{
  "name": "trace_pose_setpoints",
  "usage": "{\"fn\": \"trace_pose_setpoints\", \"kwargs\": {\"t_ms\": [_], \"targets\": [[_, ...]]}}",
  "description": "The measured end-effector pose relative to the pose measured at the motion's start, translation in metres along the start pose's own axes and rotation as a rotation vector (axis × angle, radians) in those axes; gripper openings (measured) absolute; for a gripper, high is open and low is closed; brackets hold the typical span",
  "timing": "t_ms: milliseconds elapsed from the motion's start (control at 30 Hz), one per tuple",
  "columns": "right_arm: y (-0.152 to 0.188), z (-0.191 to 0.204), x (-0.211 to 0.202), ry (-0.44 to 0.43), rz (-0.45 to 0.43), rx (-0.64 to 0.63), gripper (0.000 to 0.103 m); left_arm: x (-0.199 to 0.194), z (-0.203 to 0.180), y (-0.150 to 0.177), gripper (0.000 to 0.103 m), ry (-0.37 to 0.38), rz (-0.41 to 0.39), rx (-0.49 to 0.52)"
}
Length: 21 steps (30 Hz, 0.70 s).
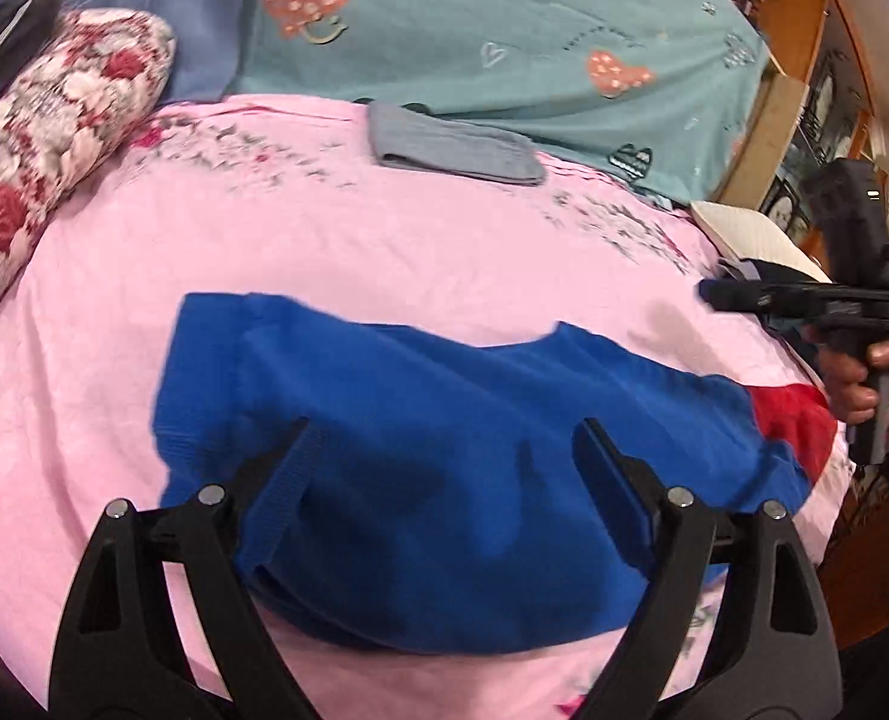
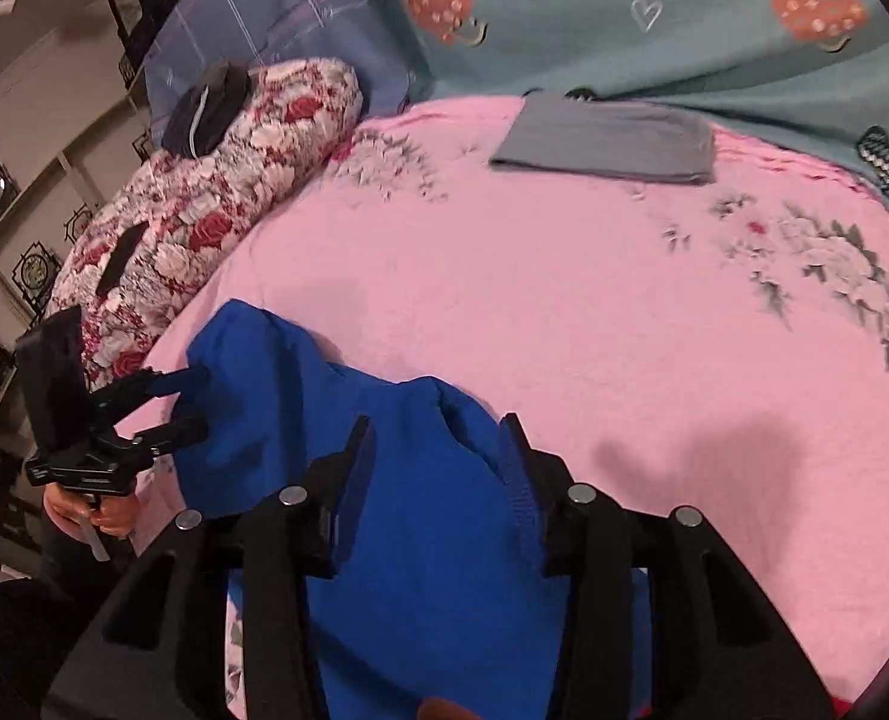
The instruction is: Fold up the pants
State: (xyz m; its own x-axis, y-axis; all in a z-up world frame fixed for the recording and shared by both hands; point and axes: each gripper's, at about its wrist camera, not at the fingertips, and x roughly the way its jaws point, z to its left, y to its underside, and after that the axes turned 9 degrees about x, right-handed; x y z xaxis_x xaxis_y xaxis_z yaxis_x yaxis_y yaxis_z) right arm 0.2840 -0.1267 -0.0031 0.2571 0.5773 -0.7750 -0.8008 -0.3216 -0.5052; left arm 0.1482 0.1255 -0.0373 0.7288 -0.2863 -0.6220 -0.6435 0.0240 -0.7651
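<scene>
Blue pants point(image 1: 444, 450) with a red patch point(image 1: 795, 420) at the right end lie folded on the pink bedsheet point(image 1: 384, 252). My left gripper point(image 1: 444, 450) is open, its fingers spread just above the blue cloth, holding nothing. In the right wrist view the pants point(image 2: 420, 570) lie under my right gripper point(image 2: 438, 450), which is open with the cloth between its fingers. The left gripper point(image 2: 195, 405) shows at the pants' left end, open. The right gripper point(image 1: 720, 294) shows at far right in the left wrist view.
A folded grey garment point(image 1: 450, 144) point(image 2: 612, 141) lies at the back of the sheet. A floral pillow point(image 1: 42, 138) point(image 2: 216, 204) sits at the left. A teal heart-print quilt point(image 1: 504, 30) lies behind. Wooden furniture point(image 1: 804, 60) stands at the right.
</scene>
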Motion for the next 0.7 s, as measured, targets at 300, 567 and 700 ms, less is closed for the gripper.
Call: {"fn": "trace_pose_setpoints", "kwargs": {"t_ms": [300,567,700], "targets": [[-0.007,0.023,0.081,0.073,0.222,-0.13,0.01,0.015,0.01,0.007,0.088,0.012,0.029,0.038],[-0.021,0.01,0.08,0.23,0.083,-0.116,0.0,0.028,0.005,0.009,0.088,-0.004,0.114,0.123],[-0.015,0.005,0.094,0.252,0.098,-0.121,0.001,0.034,0.005,0.01,0.088,-0.008,0.136,0.127]]}}
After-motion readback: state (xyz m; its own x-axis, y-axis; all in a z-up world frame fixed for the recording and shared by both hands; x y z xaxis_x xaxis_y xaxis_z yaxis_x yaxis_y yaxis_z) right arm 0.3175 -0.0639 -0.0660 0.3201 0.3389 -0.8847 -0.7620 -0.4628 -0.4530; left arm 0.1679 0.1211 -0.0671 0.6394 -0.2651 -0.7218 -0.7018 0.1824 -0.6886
